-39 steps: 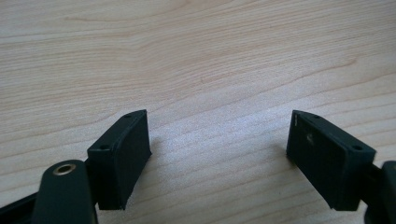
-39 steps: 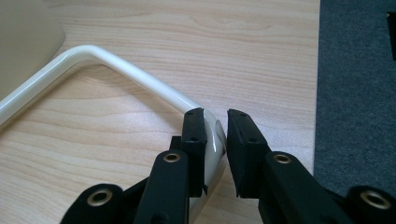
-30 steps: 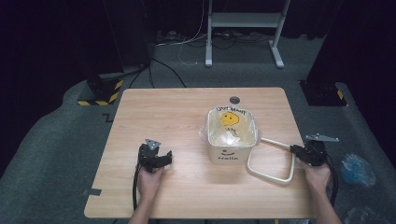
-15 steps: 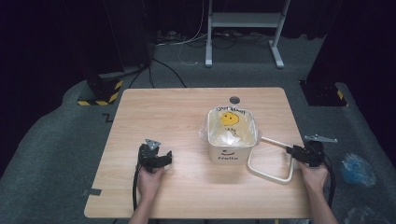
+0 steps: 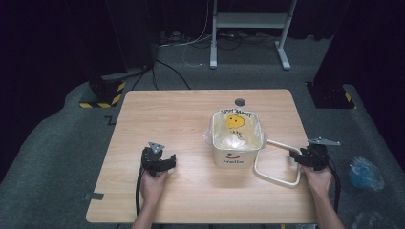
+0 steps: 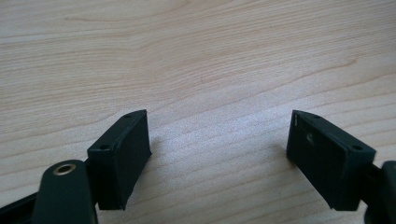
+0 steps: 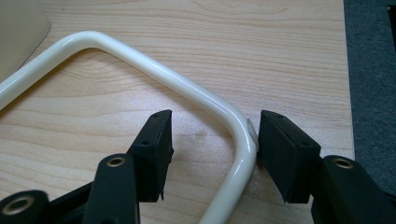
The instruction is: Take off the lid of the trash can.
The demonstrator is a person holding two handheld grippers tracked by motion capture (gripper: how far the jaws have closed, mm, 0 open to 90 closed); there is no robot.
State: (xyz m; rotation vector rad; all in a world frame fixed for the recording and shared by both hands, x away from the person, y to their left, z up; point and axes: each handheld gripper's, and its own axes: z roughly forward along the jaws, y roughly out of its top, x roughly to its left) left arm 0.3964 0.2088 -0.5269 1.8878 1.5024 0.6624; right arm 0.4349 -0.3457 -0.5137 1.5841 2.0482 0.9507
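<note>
A white bucket (image 5: 237, 143) with a yellow smiley face stands right of the table's middle. Its cream handle (image 5: 279, 180) is folded down to the right and lies on the wood. My right gripper (image 5: 297, 155) is at the handle's far corner. In the right gripper view the handle (image 7: 177, 84) runs between the jaws of my right gripper (image 7: 215, 116), close against the right pad, with a gap to the left pad. These jaws have just been opening. My left gripper (image 5: 167, 161) rests open on bare wood left of the bucket, and nothing lies between the jaws of my left gripper (image 6: 219, 114).
The wooden table (image 5: 167, 114) has a round grey grommet (image 5: 239, 102) behind the bucket. Its right edge runs just beside my right gripper. A crumpled plastic bag (image 5: 365, 171) lies on the floor to the right, and a metal stand (image 5: 248, 28) is at the back.
My right gripper's jaws have spread apart around the handle's corner, and that hand shifted slightly. The left hand and the bucket have stayed put.
</note>
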